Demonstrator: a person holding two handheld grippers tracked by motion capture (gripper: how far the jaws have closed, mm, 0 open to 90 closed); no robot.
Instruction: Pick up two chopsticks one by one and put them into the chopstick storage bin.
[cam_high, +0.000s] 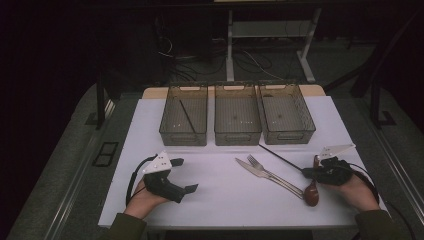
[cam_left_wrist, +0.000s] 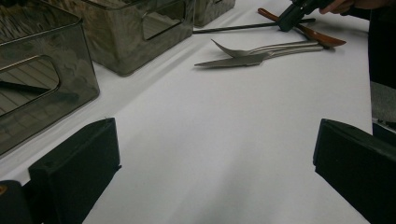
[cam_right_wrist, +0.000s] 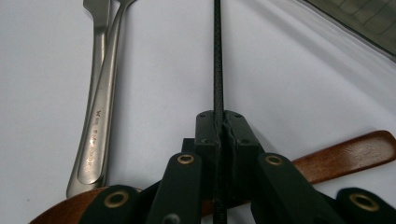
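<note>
Right now the right gripper (cam_high: 306, 172) is clamped on a thin black chopstick (cam_high: 280, 156) at its near end; the jaws are pressed together around it. That chopstick lies on the white table (cam_high: 215, 200), running far-left toward the right bin (cam_high: 286, 113). Just beneath the gripper lies a brown wooden spoon (cam_high: 312, 192). A fork (cam_high: 272, 174) and knife (cam_high: 252, 168) lie touching each other to its left. At near left, the left gripper (cam_high: 184, 175) rests with jaws spread wide, holding nothing. Another chopstick (cam_high: 187, 115) lies in the left bin (cam_high: 184, 114).
</note>
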